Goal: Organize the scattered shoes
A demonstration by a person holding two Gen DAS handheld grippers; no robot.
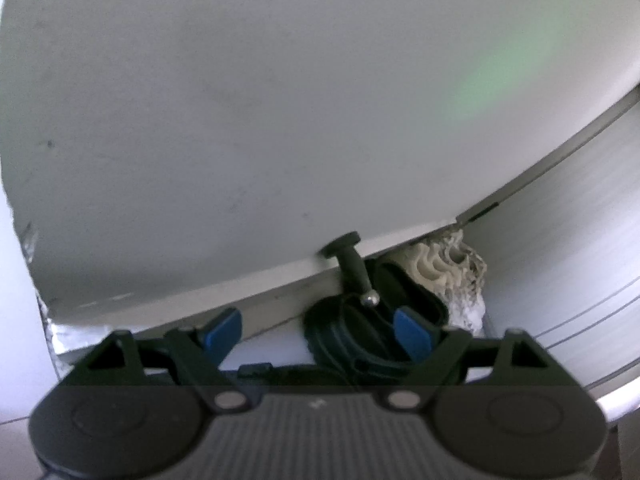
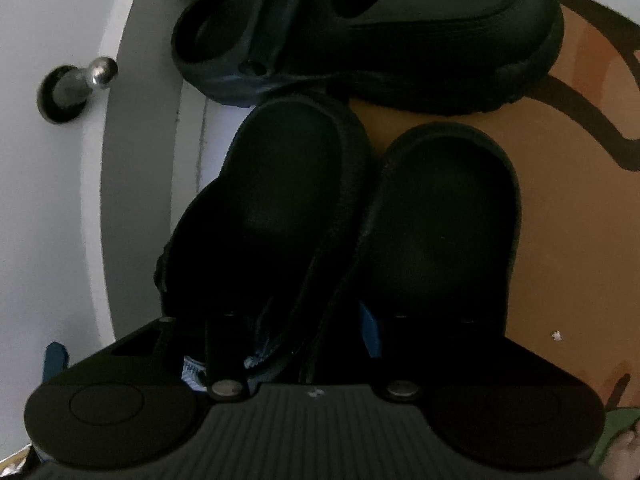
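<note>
Orange-brown mat with dark line pattern under the right gripper carries two black slippers side by side, just ahead of its fingers. Dark clog lies crosswise beyond them, heel end overhanging onto white floor.

Three black shoes, one door stopper, one patterned mat
</note>
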